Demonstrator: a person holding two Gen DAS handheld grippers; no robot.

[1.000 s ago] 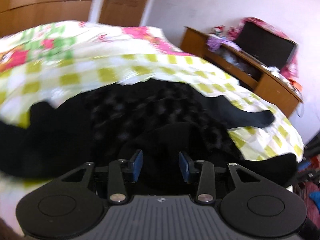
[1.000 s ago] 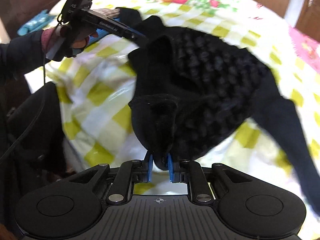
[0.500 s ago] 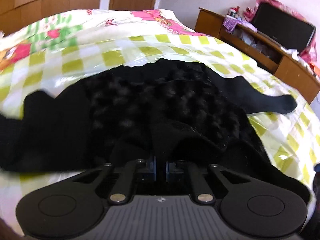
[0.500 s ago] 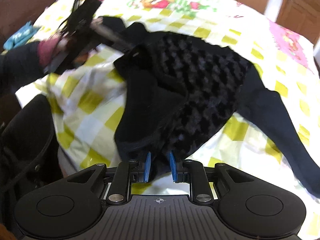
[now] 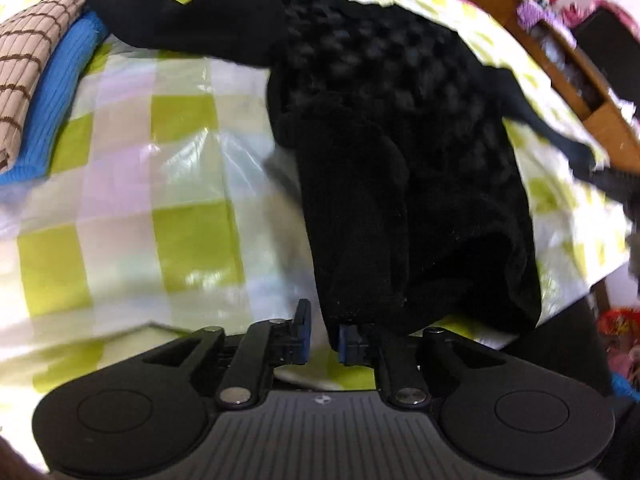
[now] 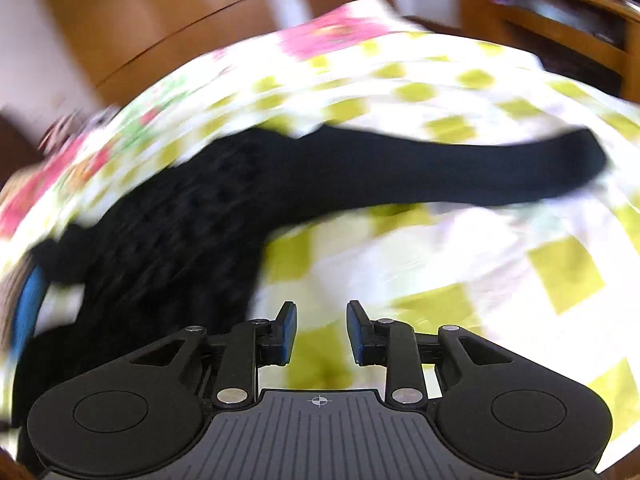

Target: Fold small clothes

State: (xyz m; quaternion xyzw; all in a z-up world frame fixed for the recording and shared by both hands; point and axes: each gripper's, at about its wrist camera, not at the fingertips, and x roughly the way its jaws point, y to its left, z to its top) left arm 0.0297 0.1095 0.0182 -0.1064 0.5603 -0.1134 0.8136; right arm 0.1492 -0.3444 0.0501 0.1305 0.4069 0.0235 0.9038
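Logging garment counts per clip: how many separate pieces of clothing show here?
3. A black sweater spread across the checked bedspread; a blue knit and a brown checked piece stacked at the bed's left edge. Others may lie hidden.

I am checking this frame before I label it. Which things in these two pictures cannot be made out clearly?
- Left wrist view: whether the left tongs touch the black sweater; its hem hides the right pad.
- Left wrist view: the folded stack, blue garment, cut off by the left edge.
- Right wrist view: the sweater's knit, smeared by motion blur. The right tongs are opening, nothing between them.
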